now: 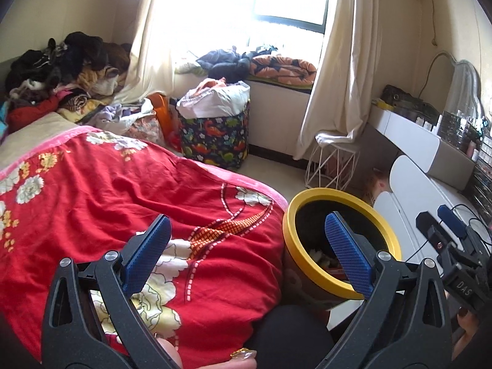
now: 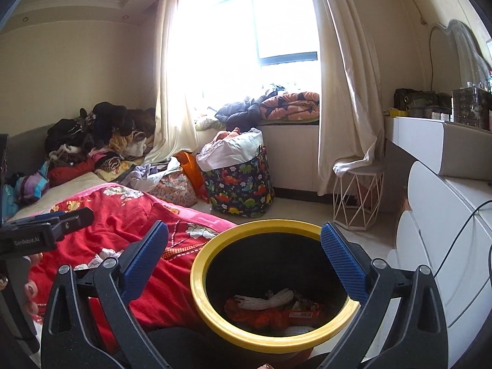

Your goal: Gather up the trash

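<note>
Left gripper (image 1: 246, 249) tilted down, jaws wide and empty, straddling the bed edge beside the yellow-rimmed bin (image 1: 341, 243). Right gripper (image 2: 244, 256) spread wide, empty, above the bin's mouth; trash (image 2: 273, 310) lies inside the bin.

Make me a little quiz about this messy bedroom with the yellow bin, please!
1. True or false: the right tool is squeezing a piece of trash.
2. What lies at the bottom of the yellow-rimmed bin?
A. only water
B. crumpled white paper and orange-red wrappers
C. shoes
3. What pattern is on the fabric basket under the window?

Key
1. False. Its blue fingers stand wide apart with nothing between them; the left tool is open and empty too.
2. B. The crumpled trash sits inside, beside the red flowered quilt.
3. Colourful dinosaurs on a dark cloth.
</note>
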`<state>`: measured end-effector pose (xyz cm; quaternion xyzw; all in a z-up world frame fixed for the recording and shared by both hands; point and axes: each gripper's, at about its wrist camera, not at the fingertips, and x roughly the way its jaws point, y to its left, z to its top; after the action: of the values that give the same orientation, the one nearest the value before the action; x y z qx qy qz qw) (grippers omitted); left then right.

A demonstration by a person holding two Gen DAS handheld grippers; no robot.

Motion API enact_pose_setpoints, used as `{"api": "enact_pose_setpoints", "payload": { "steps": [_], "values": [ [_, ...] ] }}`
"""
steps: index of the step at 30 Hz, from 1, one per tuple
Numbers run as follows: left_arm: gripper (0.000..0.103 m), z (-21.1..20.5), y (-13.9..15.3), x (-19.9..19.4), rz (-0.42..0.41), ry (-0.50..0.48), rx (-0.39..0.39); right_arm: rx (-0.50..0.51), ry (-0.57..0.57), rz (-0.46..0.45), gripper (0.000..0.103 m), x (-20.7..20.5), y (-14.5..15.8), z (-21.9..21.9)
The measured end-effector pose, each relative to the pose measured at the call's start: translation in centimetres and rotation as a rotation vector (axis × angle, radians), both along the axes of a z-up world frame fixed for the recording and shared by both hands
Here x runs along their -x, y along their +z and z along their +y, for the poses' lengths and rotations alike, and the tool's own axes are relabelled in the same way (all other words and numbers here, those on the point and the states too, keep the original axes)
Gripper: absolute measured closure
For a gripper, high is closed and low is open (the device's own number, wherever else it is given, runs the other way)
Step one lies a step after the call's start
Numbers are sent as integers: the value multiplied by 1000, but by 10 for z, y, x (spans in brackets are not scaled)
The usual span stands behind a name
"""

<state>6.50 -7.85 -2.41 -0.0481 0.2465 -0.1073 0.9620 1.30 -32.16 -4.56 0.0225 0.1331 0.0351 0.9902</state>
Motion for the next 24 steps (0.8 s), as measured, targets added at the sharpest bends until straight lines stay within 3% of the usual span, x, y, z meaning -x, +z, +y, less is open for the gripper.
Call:
{"api": "enact_pose_setpoints", "payload": {
  "steps": [24],
  "values": [
    [11,-1,5,10,-30,-3,3,0,-37,-29,6,7,1,3]
  ]
}}
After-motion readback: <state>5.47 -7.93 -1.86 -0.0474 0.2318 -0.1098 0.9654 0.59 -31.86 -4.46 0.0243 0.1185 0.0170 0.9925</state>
